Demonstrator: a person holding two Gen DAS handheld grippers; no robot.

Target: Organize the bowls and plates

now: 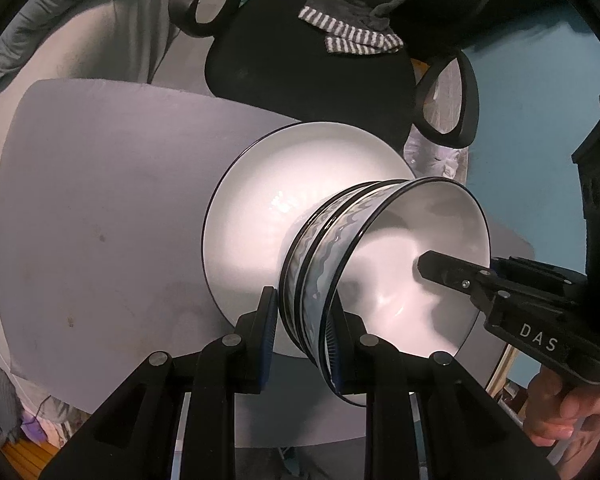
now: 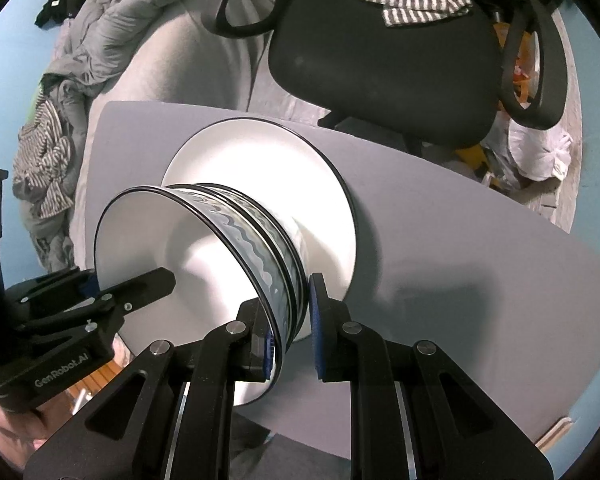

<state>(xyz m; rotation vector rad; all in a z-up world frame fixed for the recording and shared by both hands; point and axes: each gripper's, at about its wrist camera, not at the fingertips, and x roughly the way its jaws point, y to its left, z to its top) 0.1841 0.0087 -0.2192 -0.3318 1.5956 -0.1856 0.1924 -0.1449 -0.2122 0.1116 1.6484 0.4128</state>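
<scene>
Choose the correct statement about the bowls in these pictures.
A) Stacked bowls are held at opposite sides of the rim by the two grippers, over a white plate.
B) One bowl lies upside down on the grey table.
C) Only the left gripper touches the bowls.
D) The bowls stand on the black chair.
A: the stacked bowls are clamped by the left gripper and the right gripper, over the white plate.

Grey table (image 2: 460, 240): white plate (image 2: 332, 208) with dark rim lies flat near far edge.
</scene>
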